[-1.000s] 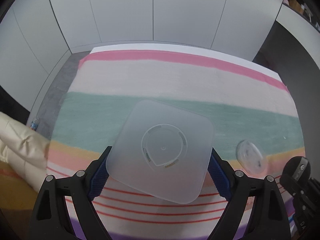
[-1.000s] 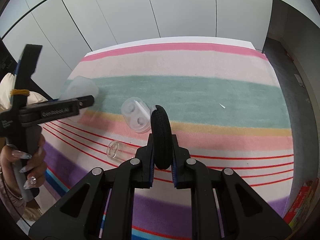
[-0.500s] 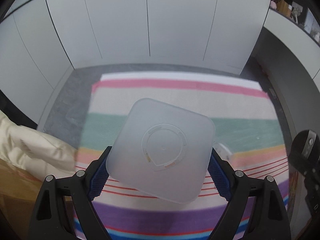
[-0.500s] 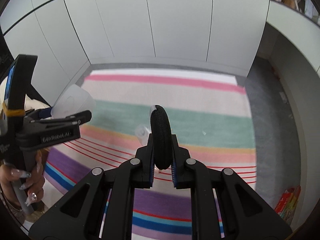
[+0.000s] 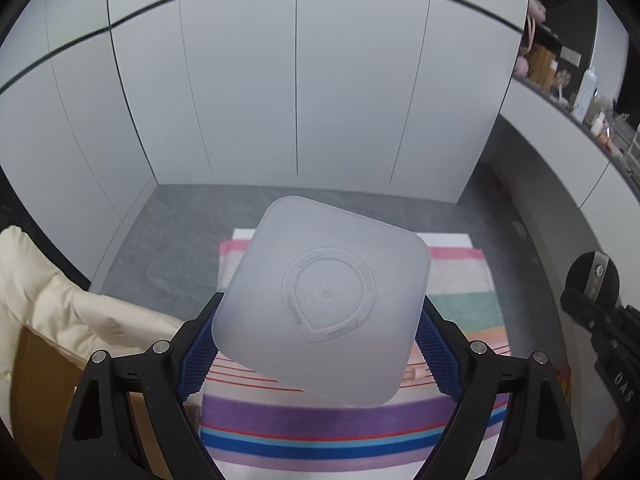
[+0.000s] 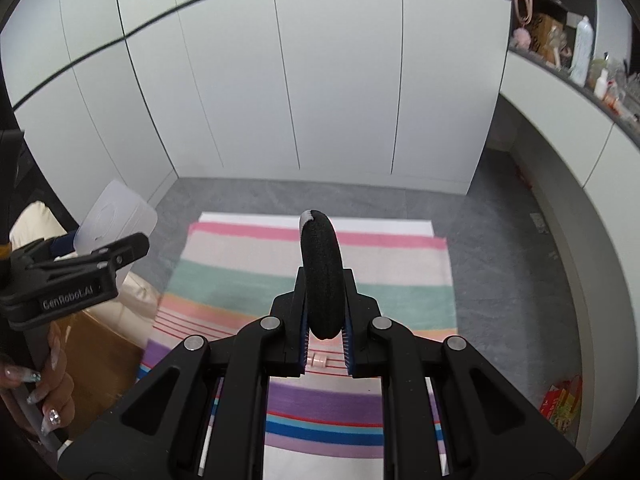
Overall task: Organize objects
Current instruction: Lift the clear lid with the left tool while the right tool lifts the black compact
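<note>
Up above a striped rug, both claws point downward at it. The left claw grasps a frosted square lid across its width, blue pads pressed to two opposite edges; the lid is tilted with its flat face toward the camera, and a raised ring with a teardrop outline shows in its middle. From the right wrist view the same lid appears at the left edge, sticking up past the black finger of the left claw, whose handle is held by a hand with long decorated nails. The right claw is clenched on a black ring of soft fabric with a small grey patch at its top; the ring stands on edge between the pads. A small pale pink piece lies on the rug's red-lined band, seen just below the ring. The rug lies on a grey floor in front of white cabinet doors. A cream cushion sits at the left of the left wrist view, and a shelf with bottles and clutter runs along the right wall. Part of the right claw's body shows at the right edge of the left wrist view.
</note>
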